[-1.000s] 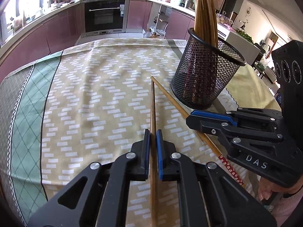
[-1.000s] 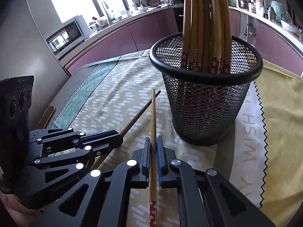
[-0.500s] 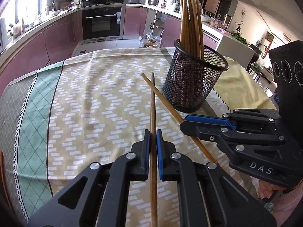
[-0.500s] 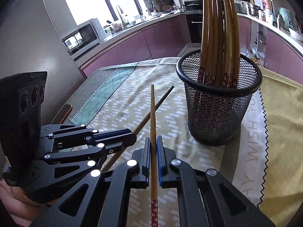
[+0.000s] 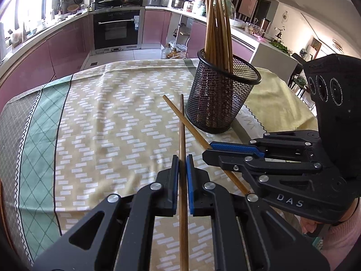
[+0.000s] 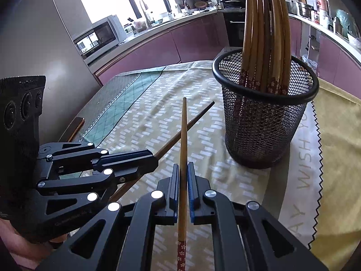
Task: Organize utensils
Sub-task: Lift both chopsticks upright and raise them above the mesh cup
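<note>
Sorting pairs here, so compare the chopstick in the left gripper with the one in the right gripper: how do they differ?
The left gripper's chopstick is darker brown; the right gripper's chopstick is lighter, honey-coloured. A red floral end shows on the right one below the fingers; the left one's matching end is not visible. In both views the two cross, tips toward the mesh holder. Both are clamped in shut fingers, above the tablecloth.

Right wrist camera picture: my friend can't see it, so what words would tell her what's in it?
The right gripper pinches a wooden chopstick between its fingers, pointing toward a black mesh cup full of chopsticks on a patterned tablecloth. On the left, the left gripper holds a darker chopstick that crosses behind the first, with a kitchen behind.
</note>
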Motion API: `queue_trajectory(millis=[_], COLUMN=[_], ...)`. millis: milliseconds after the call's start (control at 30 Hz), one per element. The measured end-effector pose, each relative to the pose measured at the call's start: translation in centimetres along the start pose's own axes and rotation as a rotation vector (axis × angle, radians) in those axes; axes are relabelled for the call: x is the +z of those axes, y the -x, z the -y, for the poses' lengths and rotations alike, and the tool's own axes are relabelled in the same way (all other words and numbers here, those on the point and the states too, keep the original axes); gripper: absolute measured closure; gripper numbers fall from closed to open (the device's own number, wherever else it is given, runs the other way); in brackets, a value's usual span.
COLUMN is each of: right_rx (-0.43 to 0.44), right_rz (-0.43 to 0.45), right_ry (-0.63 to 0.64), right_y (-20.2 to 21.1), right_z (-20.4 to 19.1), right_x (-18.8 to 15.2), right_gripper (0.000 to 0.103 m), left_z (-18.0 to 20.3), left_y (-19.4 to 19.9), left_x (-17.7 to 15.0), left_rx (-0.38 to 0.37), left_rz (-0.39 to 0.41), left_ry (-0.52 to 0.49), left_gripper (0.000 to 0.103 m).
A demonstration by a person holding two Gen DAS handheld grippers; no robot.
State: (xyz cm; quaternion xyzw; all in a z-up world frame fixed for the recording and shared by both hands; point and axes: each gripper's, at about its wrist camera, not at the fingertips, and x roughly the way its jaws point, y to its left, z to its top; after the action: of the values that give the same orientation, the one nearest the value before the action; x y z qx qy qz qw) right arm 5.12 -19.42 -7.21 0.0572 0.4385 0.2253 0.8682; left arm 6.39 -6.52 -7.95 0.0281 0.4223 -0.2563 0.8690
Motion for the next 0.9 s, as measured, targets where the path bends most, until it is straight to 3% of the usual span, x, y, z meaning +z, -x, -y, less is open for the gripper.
queue_trajectory(millis=[233, 900], right_rx=[0.0, -0.008], right_rz=[0.008, 0.145], right_ry=[0.01, 0.046], right_y=[0.1, 5.0], right_z=[-0.3, -0.7], right_x=[0.0, 0.4], right_gripper=[0.097, 0.097], left_z=[0.0, -0.3], left_y=[-0.1, 1.9], left_x=[-0.3, 0.6], left_rx=[0.0, -0.045], left_rz=[-0.01, 0.044], left_ry=[0.004, 0.02], left_gripper=[0.096, 0.096])
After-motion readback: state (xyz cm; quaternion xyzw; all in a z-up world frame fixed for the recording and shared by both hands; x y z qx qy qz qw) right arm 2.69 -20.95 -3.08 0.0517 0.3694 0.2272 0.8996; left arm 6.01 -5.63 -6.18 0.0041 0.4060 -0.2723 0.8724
